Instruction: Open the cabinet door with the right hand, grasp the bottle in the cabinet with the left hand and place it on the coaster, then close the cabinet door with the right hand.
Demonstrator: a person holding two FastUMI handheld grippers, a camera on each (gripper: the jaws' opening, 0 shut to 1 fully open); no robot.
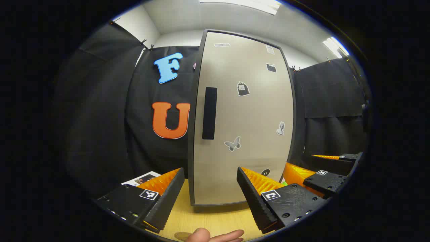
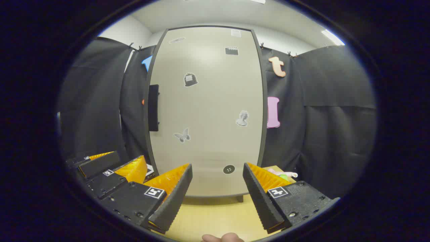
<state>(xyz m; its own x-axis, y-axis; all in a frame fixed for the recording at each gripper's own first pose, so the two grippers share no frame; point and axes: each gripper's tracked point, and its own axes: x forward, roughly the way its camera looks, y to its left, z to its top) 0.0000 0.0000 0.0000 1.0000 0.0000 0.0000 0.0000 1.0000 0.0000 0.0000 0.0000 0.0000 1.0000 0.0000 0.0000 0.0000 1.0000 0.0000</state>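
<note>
I hold my left gripper with its fingers spread wide and nothing between them, facing the cabinet door, which is closed with its dark handle along its left edge. My right gripper is likewise released and empty, aimed at the lower middle of the same door above the wooden table. With the door closed, I cannot see the bottle.

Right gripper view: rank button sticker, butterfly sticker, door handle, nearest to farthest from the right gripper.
From the right gripper, jaws open:
1. Button sticker, low on the cabinet door, just above the jaws.
2. Butterfly sticker, mid-door, left.
3. Door handle, left edge, higher.
</note>
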